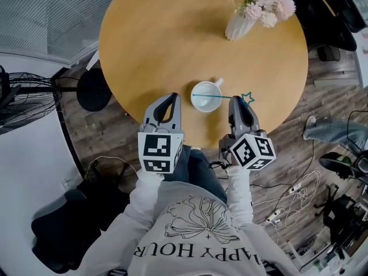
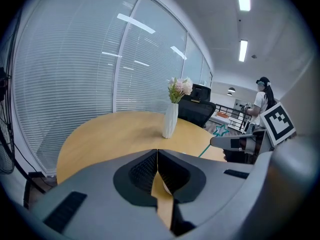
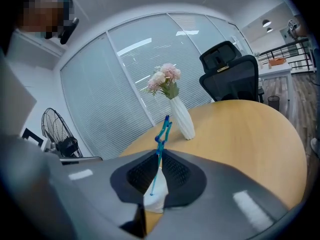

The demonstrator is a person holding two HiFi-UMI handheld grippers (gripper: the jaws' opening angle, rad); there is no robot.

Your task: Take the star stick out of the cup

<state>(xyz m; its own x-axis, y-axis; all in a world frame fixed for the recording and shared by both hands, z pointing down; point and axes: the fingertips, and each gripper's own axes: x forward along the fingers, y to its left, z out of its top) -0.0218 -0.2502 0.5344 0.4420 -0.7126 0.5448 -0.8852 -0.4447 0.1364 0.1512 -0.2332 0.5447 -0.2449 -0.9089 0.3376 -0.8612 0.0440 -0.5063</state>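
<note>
The white cup [image 1: 206,96] stands near the front edge of the round wooden table [image 1: 172,33]. My right gripper [image 1: 237,101] is just right of the cup, shut on the teal star stick [image 1: 221,96]. The stick lies nearly level, its star [image 1: 248,98] past the jaws and its bare end over the cup's mouth. In the right gripper view the star stick [image 3: 161,134] is pinched between the pads of the right gripper [image 3: 158,155], with the cup [image 3: 155,200] behind its lower end. My left gripper [image 1: 171,98] [image 2: 157,152] sits left of the cup, shut on nothing.
A white vase [image 1: 238,25] [image 3: 182,118] of pink flowers stands at the table's far right. A black office chair [image 3: 230,70] is behind it, and a floor fan [image 1: 17,99] at the left. Cables [image 1: 287,195] lie on the floor at the right. A person [image 2: 262,102] stands far off.
</note>
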